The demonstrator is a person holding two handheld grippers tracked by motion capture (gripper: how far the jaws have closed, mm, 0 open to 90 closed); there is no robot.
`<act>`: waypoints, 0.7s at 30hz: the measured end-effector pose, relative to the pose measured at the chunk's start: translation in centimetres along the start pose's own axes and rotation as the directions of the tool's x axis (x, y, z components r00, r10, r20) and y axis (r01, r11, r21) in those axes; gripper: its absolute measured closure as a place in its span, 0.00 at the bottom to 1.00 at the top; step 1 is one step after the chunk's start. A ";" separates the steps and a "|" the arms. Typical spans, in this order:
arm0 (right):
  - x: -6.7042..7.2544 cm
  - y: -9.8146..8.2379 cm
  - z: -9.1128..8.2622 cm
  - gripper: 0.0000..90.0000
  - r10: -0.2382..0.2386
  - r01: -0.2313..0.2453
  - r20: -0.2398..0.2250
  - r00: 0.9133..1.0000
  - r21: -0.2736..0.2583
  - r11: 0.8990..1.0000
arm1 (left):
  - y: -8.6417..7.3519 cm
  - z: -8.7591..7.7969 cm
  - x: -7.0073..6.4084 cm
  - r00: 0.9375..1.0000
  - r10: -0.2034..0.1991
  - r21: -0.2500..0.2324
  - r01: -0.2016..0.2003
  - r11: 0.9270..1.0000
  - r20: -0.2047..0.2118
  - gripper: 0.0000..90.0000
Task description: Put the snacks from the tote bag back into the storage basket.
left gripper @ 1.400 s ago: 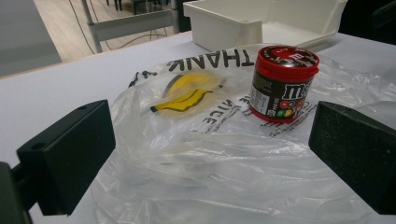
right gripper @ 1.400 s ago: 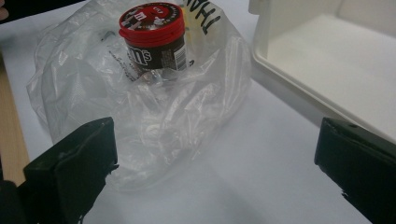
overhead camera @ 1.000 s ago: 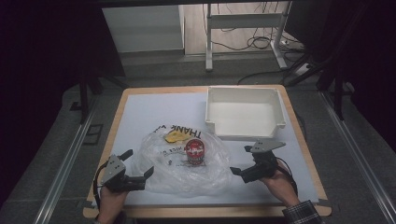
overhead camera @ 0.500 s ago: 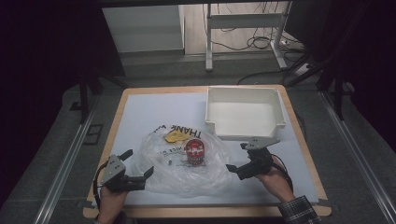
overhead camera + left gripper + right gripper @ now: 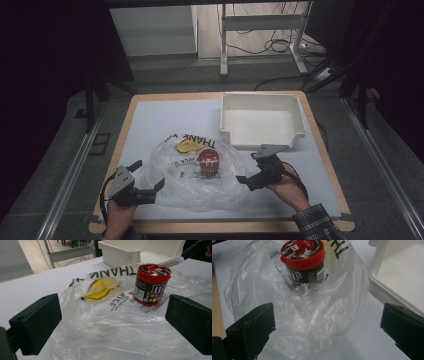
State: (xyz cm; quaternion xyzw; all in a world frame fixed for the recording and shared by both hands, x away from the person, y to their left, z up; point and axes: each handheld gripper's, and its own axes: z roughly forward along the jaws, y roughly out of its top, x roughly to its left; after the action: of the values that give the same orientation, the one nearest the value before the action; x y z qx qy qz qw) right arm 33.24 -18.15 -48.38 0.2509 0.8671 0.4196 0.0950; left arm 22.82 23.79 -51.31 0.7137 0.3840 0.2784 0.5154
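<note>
Both the left gripper (image 5: 149,180) and right gripper (image 5: 248,176) gape wide beside the plastic bag (image 5: 192,175); tugging its thin film could topple the candy jar (image 5: 208,162)

From my left tongs I read "THANK" and "NICE" in black on the clear plastic bag (image 5: 117,322), upside down to me. The red-lidded candy tub (image 5: 150,285) standing on it shows the "m&m's" logo on its dark label and lid.
</note>
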 end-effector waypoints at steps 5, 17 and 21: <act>0.0 0.3 0.4 0.00 0.014 -0.013 -0.015 1.000 0.009 1.000 | 0.0 -0.1 0.0 1.000 0.002 -0.005 -0.002 1.000 -0.002 0.00; 0.6 1.4 1.8 0.00 -0.026 0.025 0.014 1.000 0.078 0.997 | 0.2 -0.6 -0.1 1.000 0.012 -0.083 -0.012 0.996 -0.002 0.00; 0.6 1.8 2.4 0.00 -0.027 0.025 0.019 0.999 0.098 0.995 | 0.2 -0.6 -0.1 1.000 0.015 -0.085 -0.015 0.996 -0.001 0.00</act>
State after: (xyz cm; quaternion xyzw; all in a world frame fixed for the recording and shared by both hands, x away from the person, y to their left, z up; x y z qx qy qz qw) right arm 34.21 -15.31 -48.47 0.2483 0.8889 0.3727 0.0967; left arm 22.31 24.00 -50.96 0.6940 0.3667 0.2986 0.5429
